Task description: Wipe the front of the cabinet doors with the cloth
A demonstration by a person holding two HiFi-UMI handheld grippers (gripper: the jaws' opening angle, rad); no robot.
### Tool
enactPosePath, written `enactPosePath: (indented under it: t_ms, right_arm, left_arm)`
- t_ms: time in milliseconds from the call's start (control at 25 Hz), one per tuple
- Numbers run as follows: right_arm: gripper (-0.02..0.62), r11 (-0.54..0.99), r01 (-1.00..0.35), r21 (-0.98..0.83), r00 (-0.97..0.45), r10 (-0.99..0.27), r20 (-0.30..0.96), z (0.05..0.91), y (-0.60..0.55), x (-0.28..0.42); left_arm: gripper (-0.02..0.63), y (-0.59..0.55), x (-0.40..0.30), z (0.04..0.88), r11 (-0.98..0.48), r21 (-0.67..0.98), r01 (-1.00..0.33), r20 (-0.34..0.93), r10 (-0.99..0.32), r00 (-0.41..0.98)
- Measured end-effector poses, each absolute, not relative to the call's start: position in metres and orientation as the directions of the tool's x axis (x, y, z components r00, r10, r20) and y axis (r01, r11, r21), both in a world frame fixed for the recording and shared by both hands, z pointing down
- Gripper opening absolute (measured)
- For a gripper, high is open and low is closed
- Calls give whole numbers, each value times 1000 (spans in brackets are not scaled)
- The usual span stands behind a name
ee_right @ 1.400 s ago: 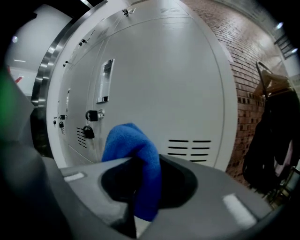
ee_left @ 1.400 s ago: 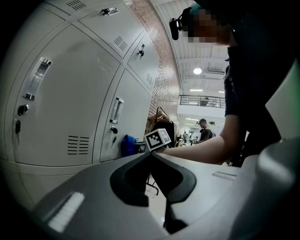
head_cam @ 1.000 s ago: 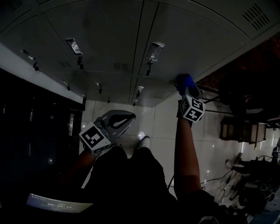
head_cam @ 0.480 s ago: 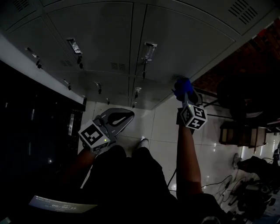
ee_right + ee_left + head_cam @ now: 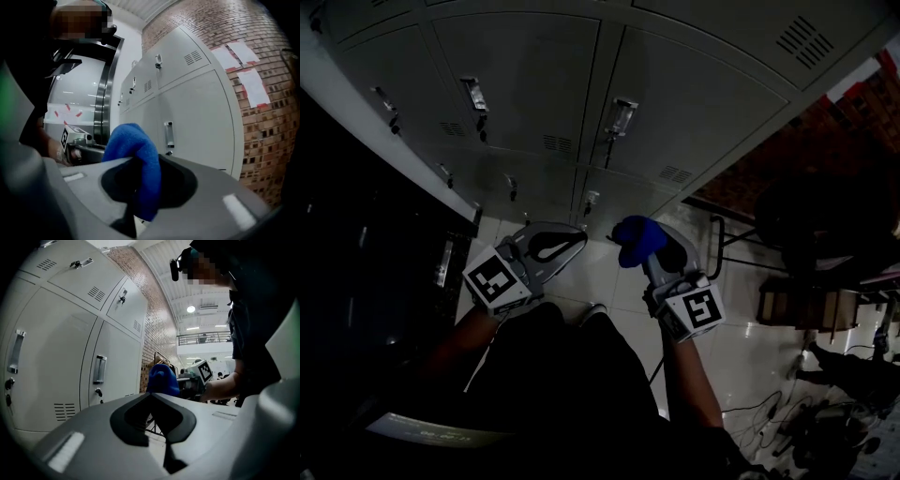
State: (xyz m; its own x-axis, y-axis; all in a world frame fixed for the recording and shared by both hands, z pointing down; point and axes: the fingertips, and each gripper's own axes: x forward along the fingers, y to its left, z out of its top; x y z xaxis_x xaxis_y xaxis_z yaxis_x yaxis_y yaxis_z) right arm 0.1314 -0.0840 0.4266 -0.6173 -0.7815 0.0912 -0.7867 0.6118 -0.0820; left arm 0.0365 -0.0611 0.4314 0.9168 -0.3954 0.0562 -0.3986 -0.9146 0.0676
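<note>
Here, a bank of grey metal cabinet doors (image 5: 698,103) fills the top of the head view, each door with an upright handle (image 5: 621,116) and small vent slots. Light is dim.

The right gripper (image 5: 654,253) is clamped on a blue cloth (image 5: 637,238). In the right gripper view the cloth (image 5: 136,154) bunches up out of the jaws and hangs down between them. The cloth is held out over the pale tiled floor (image 5: 609,277), near the lower edge of the doors and not touching them; the left gripper view shows it (image 5: 161,378) against the brick wall (image 5: 157,319) beyond the cabinet's far edge.

The left gripper (image 5: 577,238) sits just beside, over the same floor. Its jaws are pressed together with nothing between them.
</note>
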Motion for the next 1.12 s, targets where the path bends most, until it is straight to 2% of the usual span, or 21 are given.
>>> enactPosePath:
  t_ms: [440, 1120]
  right_arm:
    - [72, 685, -726, -58, -687, -723, 73, 406, -53, 94]
    - [72, 681, -727, -84, -686, -721, 95, 416, -47, 75]
  left_arm:
    - [3, -46, 32, 418, -923, 65, -380, 31, -378, 925]
    - [3, -47, 8, 421, -915, 59, -398, 29, -397, 917]
